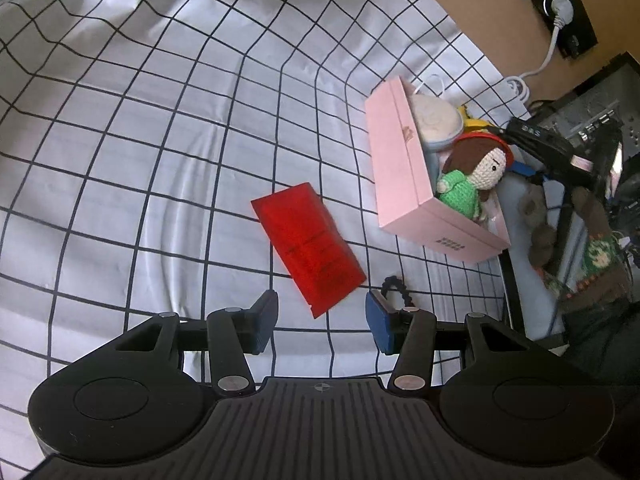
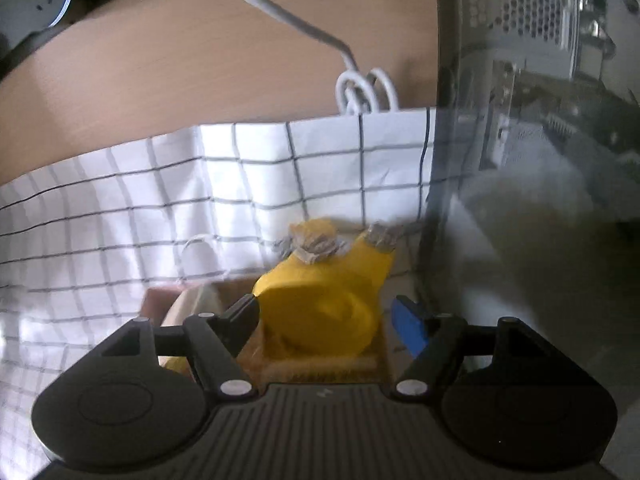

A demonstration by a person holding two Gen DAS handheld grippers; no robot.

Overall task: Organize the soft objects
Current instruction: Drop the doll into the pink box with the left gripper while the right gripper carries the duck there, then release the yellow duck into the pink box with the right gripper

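A pink box (image 1: pixel 400 168) stands at the right of the checked cloth (image 1: pixel 160 120). It holds a crocheted doll (image 1: pixel 472 178) in green, a cream round plush (image 1: pixel 434 120) and a yellow soft toy (image 1: pixel 474 122). My left gripper (image 1: pixel 322 320) is open and empty, above the near end of a flat red packet (image 1: pixel 308 244). A black hair tie (image 1: pixel 396 286) lies by its right finger. My right gripper (image 2: pixel 330 320) is open over the box, its jaws on either side of the yellow soft toy (image 2: pixel 324 296), apart from it.
A white cable (image 2: pixel 360 92) coils on the wooden desk (image 2: pixel 200 80) behind the cloth. A glass-sided computer case (image 2: pixel 540 120) stands to the right. A power socket (image 1: pixel 560 4) sits at the back.
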